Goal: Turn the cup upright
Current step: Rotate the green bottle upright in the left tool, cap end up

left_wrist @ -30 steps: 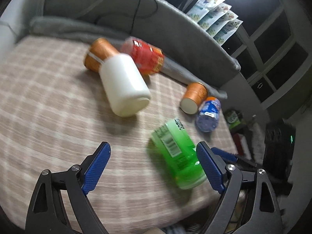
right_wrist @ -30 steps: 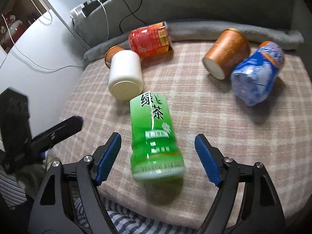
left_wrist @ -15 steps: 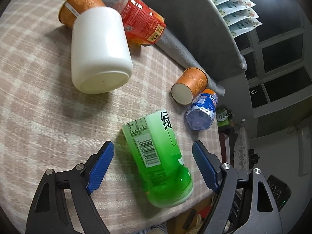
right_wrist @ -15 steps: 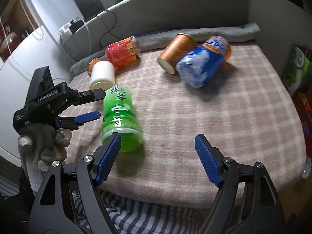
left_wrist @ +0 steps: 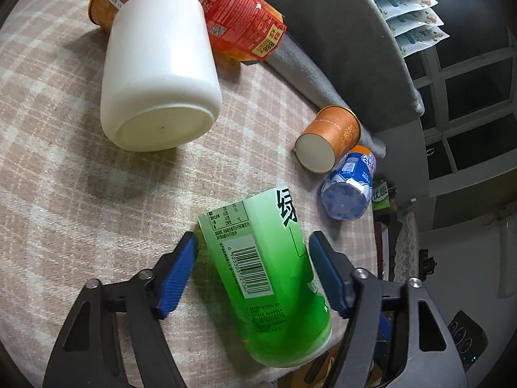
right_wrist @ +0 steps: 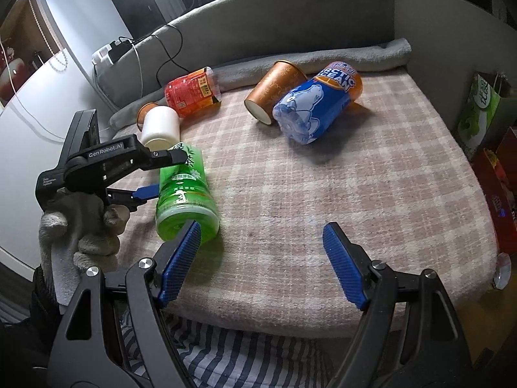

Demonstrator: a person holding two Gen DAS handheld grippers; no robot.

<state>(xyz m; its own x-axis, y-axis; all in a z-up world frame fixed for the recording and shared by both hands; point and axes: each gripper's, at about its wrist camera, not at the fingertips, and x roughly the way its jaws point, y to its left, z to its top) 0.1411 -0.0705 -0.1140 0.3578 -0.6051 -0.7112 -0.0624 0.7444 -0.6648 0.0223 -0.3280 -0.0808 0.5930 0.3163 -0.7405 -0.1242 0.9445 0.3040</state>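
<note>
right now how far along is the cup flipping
Nothing looks done: every cup in view lies on its side on the plaid blanket. In hand: the left claw is open, straddling the green plastic tea cup, pads not clearly touching it. The right claw is open and empty. Left: closing on the green cup, then standing it upright.

- Left wrist cam: sits behind left gripper point(left_wrist: 252, 271), looks fwd and steeply down, very close on green cup point(left_wrist: 268, 278) lying on checked bed cover point(left_wrist: 64, 174), sofa back beyond.
- Right wrist cam: behind right gripper point(right_wrist: 261, 265), farther back at the bed's near edge, lower angle, takes in whole cover point(right_wrist: 355, 194).
- Shared: green cup point(right_wrist: 184, 194), white jar point(left_wrist: 158, 68) point(right_wrist: 161, 124), other cups; right view also catches left gripper point(right_wrist: 161, 174).
</note>
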